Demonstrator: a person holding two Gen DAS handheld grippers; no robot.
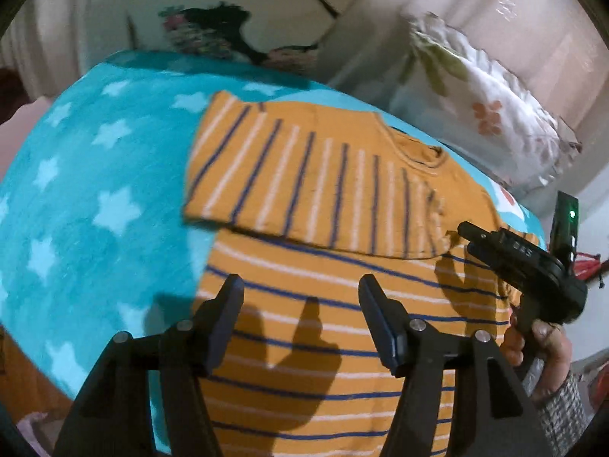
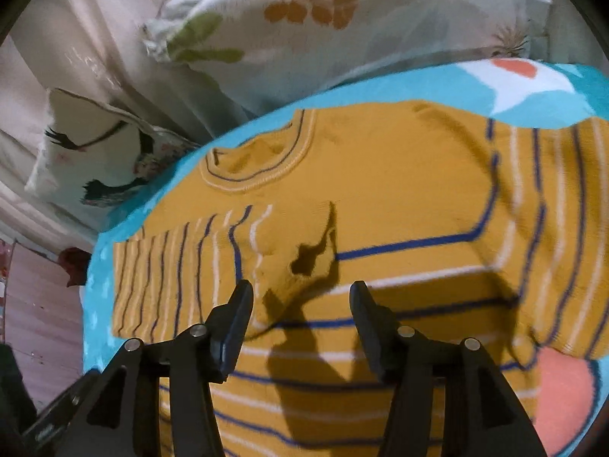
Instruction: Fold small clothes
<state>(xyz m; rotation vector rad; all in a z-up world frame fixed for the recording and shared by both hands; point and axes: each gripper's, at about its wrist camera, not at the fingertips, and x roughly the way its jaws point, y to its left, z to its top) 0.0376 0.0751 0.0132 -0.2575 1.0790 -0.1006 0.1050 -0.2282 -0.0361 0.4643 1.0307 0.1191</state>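
A small mustard-yellow sweater [image 1: 323, 335] with navy and white stripes lies flat on a turquoise star-print blanket [image 1: 87, 198]. One sleeve [image 1: 304, 179] is folded across the chest. My left gripper [image 1: 300, 285] is open and empty above the sweater's striped body. My right gripper [image 2: 300, 291] is open and empty above the chest, just short of the folded sleeve's cuff [image 2: 304, 262]; the collar [image 2: 259, 160] lies beyond. The right gripper also shows in the left wrist view [image 1: 462, 228], at the sleeve's cuff end, held by a hand.
A floral pillow [image 1: 479, 114] and a bird-print pillow [image 1: 236, 34] lean against the wall behind the blanket. The other sleeve [image 2: 559, 228] lies spread out to the right. Pink patches [image 2: 563, 392] mark the blanket near the right edge.
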